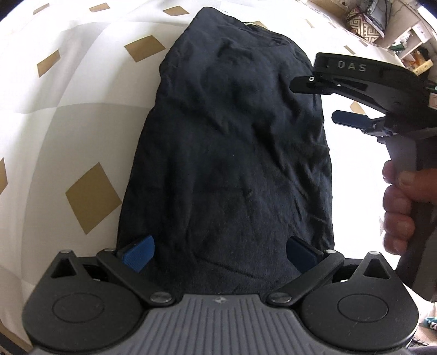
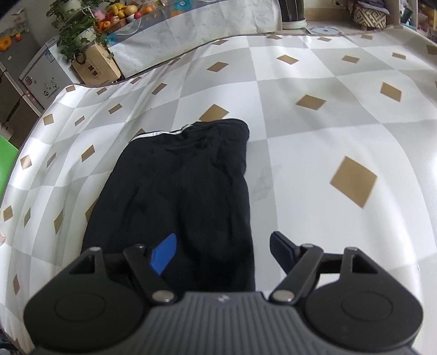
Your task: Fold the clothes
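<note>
A folded black garment [image 1: 226,153] lies along the middle of a checked tablecloth [image 1: 82,114] with tan diamonds. The left gripper [image 1: 218,252] hangs over its near end, fingers wide and empty. The right gripper [image 2: 222,252], held by a hand [image 1: 401,202] at right, straddles the garment's right edge, spread wide, gripping nothing. Potted plants [image 2: 73,30], fruit [image 2: 123,12] and a cardboard box [image 2: 95,67] crowd the upper left.

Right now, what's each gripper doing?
Left gripper: open, over the black garment, holding nothing.
Right gripper: open, straddling the garment's edge, holding nothing.
</note>
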